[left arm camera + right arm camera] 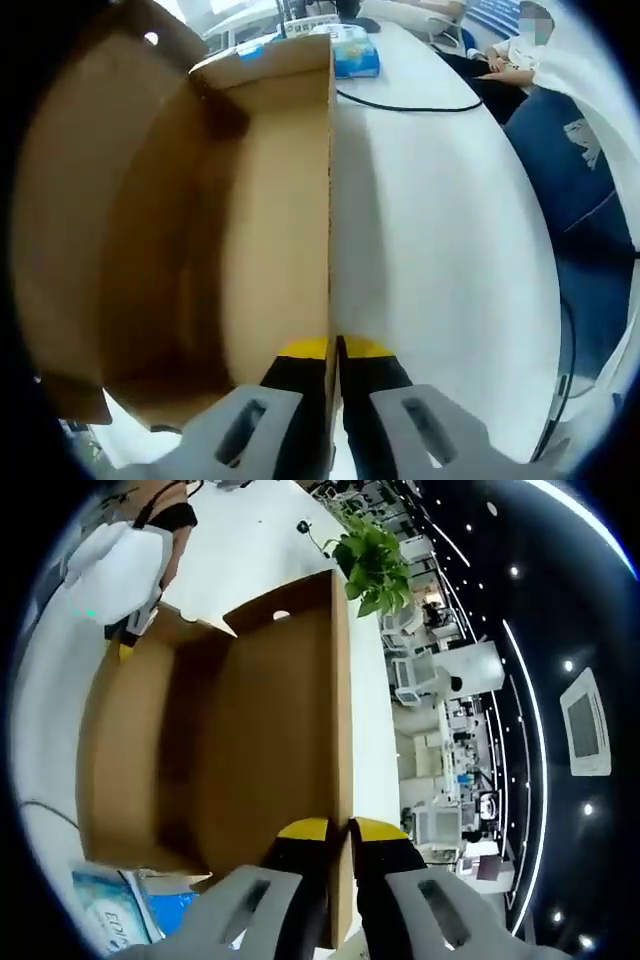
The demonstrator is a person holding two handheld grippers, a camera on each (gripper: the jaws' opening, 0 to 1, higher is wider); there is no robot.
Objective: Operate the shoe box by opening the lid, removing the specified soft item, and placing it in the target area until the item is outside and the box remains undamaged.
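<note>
In the left gripper view, 1 cardboard shoe box (170, 250) stands open on the white tabletop (440, 260), and the left tongs (334, 352) are clamped on the thin edge of one of its long walls, 1 yellow tip on each side of the cardboard. The wall runs straight away from the tongs, so the box's long axis lies along their line, with the cavity just to their left in that view. The floor and walls that show there are bare brown cardboard; no soft item can be made out inside, and I cannot tell where it lies. Farther along the tabletop are 1 blue tissue pack (355, 55) and 1 black cable (410, 105). In the right gripper view, the right tongs (340, 832) are likewise pinched on a wall edge of the same box (200, 740), and the left gripper (125, 575) shows at the far end. Both tongs look equally close to the cavity. 1 potted plant (375, 565) stands beyond.
</note>
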